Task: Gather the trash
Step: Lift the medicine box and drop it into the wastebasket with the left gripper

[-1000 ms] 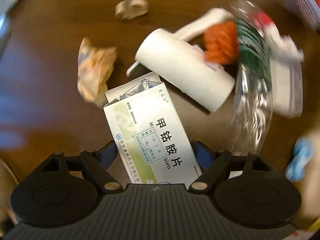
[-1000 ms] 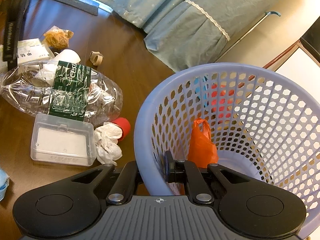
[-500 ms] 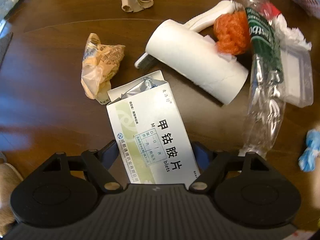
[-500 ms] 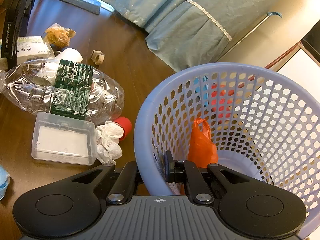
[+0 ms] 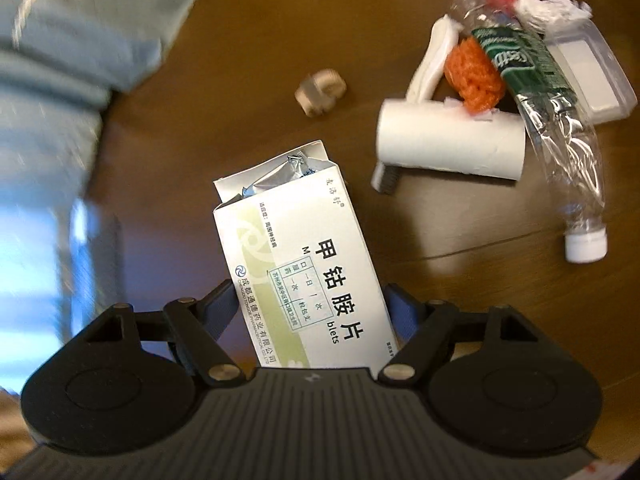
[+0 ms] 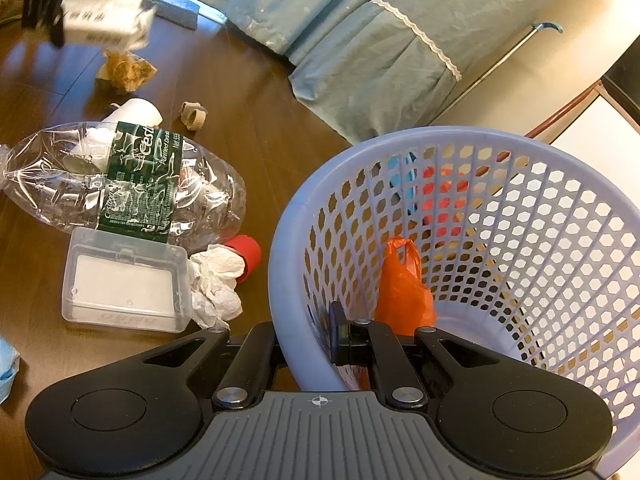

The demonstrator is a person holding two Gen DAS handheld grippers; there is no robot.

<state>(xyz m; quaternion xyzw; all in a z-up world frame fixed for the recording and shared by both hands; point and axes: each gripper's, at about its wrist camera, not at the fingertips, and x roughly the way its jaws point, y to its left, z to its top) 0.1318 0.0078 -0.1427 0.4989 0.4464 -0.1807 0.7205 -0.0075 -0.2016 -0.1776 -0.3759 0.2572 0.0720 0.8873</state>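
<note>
The left hand-held gripper (image 5: pixel 310 312) was clamped on a white and green medicine box (image 5: pixel 304 276), with one finger on each long side, so the box could ride up off the brown surface (image 5: pixel 240 120) without slipping. Its far flap was open and a silver foil pack (image 5: pixel 276 178) poked out, so holding it flat probably kept the pack from falling. In the right wrist view the box (image 6: pixel 102 20) was a blurry shape up in the air at the far left, and I could not tell how high it was. The right hand-held gripper (image 6: pixel 316 344) was pinched tight on the near rim of the purple basket (image 6: pixel 400 140), likely to hold it steady while trash was dropped in. An orange bag (image 6: pixel 404 284) already lay inside. More trash waited on the surface to the left of the basket: a squashed clear bottle (image 6: pixel 120 184), a clear plastic case (image 6: pixel 124 284) just in front of it, a crumpled white tissue (image 6: pixel 218 284) touching a red cap (image 6: pixel 248 252), a white paper roll (image 5: pixel 450 144) and a crinkled yellow wrapper (image 6: pixel 126 68) farther off. The box next needed to go right, over the basket.
</note>
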